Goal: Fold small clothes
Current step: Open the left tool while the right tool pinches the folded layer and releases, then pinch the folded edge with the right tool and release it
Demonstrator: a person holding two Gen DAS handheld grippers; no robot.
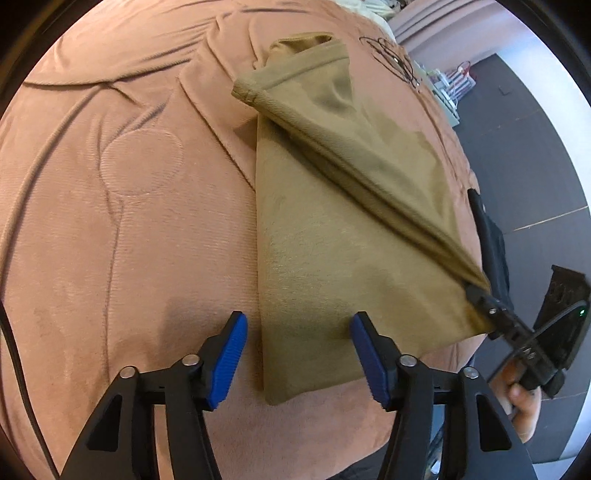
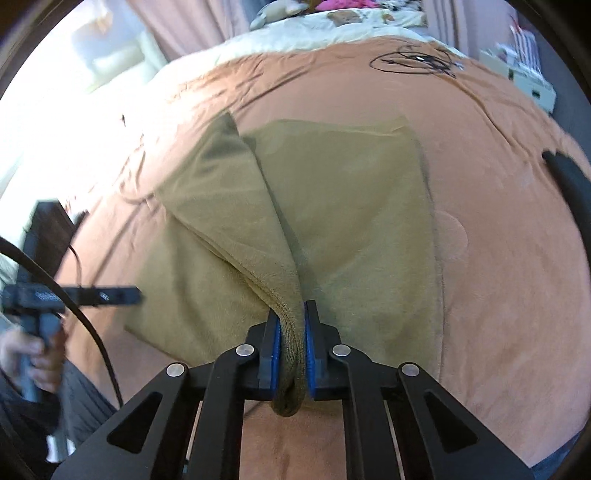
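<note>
An olive-tan garment (image 1: 332, 258) lies on the pink-brown bedspread (image 1: 129, 221). My left gripper (image 1: 297, 332) is open and empty, its blue pads straddling the garment's near left edge just above the cloth. My right gripper (image 2: 291, 332) is shut on a bunched corner of the garment (image 2: 332, 221) and lifts a fold of it off the lower layer. In the left wrist view the right gripper (image 1: 476, 290) shows at the right, pulling that fold taut. In the right wrist view the left gripper (image 2: 122, 295) appears blurred at the left.
A black cable (image 2: 413, 61) lies coiled at the far end of the bedspread (image 2: 498, 258). A black strap-like object (image 2: 569, 181) lies at the bed's right edge. Dark floor (image 1: 524, 166) lies beyond the bed. Pillows and toys (image 2: 314, 14) sit at the far end.
</note>
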